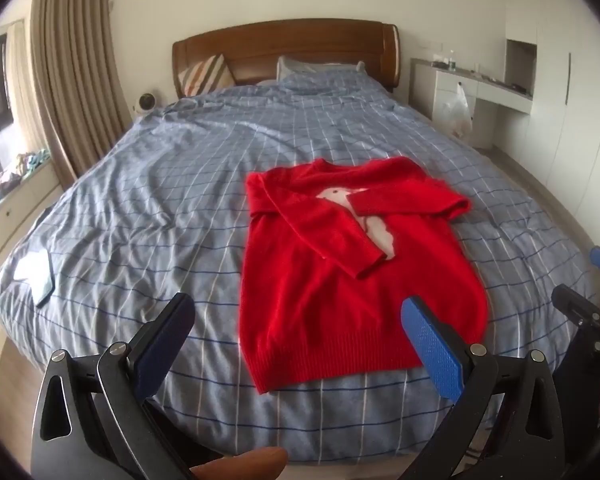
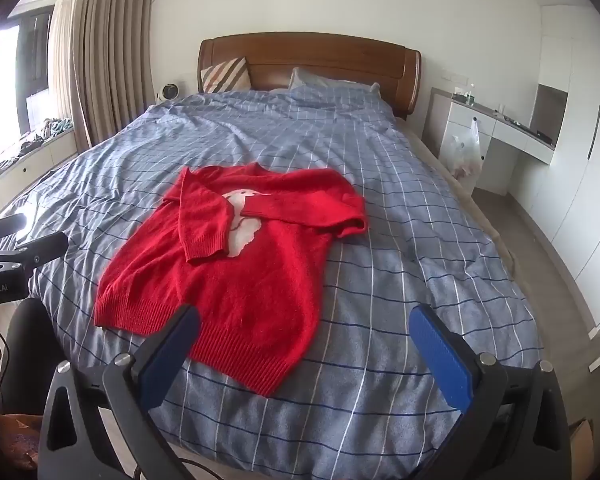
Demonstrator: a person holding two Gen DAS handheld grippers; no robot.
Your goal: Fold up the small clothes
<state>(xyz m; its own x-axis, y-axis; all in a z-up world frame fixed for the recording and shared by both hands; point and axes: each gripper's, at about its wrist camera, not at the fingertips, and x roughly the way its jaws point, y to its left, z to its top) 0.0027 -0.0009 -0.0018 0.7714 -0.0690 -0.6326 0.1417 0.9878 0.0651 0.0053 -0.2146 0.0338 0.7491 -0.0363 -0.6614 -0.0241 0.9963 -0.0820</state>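
A small red knitted sweater [image 1: 332, 272] with a white figure on its chest lies flat on the blue checked bed cover [image 1: 148, 200], hem toward me. Both sleeves are folded across the chest. My left gripper [image 1: 296, 316] hovers open above the foot of the bed, its jaws wide on either side of the sweater's hem, touching nothing. In the right wrist view the sweater [image 2: 236, 268] lies left of centre. My right gripper [image 2: 304, 328] is open too, over the hem's right corner and the bare bed cover [image 2: 400, 240], with nothing between its fingers.
A phone or tablet [image 1: 40, 280] lies on the bed's left side. The wooden headboard [image 1: 284, 46] and pillows are at the far end. A white desk [image 2: 500, 128] with a hanging plastic bag stands on the right, curtains [image 2: 108, 48] and a window ledge on the left.
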